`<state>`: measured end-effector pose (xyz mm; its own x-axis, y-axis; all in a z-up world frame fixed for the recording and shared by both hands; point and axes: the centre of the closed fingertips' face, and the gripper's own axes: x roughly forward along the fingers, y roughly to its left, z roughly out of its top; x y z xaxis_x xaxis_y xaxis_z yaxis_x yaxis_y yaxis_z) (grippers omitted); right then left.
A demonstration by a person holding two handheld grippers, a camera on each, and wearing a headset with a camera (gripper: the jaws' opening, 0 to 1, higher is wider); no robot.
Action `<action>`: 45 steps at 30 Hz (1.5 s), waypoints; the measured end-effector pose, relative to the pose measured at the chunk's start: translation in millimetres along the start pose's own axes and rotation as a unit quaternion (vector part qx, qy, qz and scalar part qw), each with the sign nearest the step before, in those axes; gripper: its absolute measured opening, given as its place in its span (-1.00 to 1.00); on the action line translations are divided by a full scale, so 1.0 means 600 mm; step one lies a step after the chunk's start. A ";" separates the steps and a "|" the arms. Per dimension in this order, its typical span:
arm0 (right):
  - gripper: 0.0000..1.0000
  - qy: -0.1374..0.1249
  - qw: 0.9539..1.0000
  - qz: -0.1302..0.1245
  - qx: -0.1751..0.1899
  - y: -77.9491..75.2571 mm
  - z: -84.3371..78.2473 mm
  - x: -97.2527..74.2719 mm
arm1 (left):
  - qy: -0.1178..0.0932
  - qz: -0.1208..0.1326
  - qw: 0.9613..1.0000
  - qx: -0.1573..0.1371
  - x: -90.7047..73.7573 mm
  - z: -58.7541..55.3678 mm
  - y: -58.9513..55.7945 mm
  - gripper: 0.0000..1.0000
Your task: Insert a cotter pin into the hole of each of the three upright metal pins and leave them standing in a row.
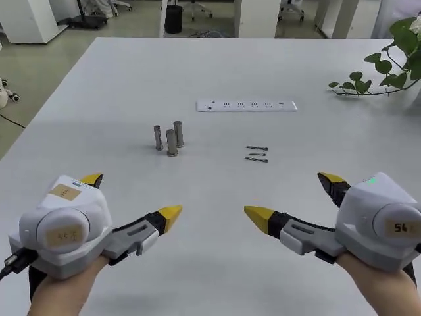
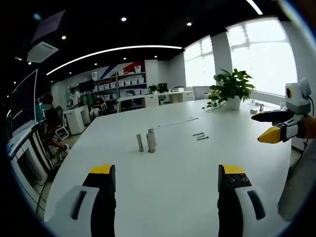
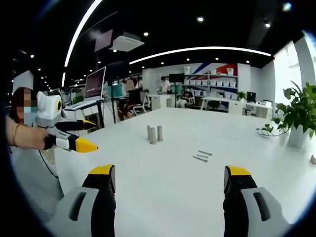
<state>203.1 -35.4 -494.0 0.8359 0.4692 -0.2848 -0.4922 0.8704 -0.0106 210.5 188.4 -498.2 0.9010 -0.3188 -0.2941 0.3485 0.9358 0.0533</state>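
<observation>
Metal pins (image 1: pixel 172 141) grey, upright, clustered; left gripper (image 1: pixel 131 195), right gripper (image 1: pixel 293 195) wide, empty.

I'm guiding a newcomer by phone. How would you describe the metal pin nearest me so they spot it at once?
On the big white table, find the white power strip lying flat. Nearer the person and left of it stand three short grey metal pins close together. The nearest pin is the front one, between the left pin and the rear pin.

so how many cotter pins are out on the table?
3. The cotter pins lie side by side on the table, right of the upright metal pins; none seems hidden.
</observation>
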 end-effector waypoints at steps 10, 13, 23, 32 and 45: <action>0.76 0.011 1.000 0.010 0.010 0.004 -0.001 0.014 | 0.008 0.005 1.000 0.020 0.031 0.015 0.037 0.55; 0.75 0.013 1.000 0.017 0.012 0.009 0.002 0.020 | 0.017 -0.001 1.000 0.015 0.051 0.015 0.052 0.48; 0.73 0.015 0.999 0.029 0.017 0.012 0.009 0.042 | 0.010 -0.006 1.000 0.022 0.116 0.030 0.089 0.25; 0.70 0.019 0.999 0.033 0.025 0.011 0.011 0.060 | 0.011 -0.003 1.000 0.005 0.179 0.026 0.122 0.18; 0.68 0.027 0.998 0.039 0.031 0.008 0.005 0.072 | 0.012 -0.005 0.999 0.031 0.253 0.032 0.163 0.03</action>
<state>237.5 -10.6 -503.3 0.7809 0.5283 -0.3332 -0.5374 0.8402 0.0726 386.1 228.6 -519.5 0.8916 -0.3230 -0.3174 0.3726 0.9216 0.1088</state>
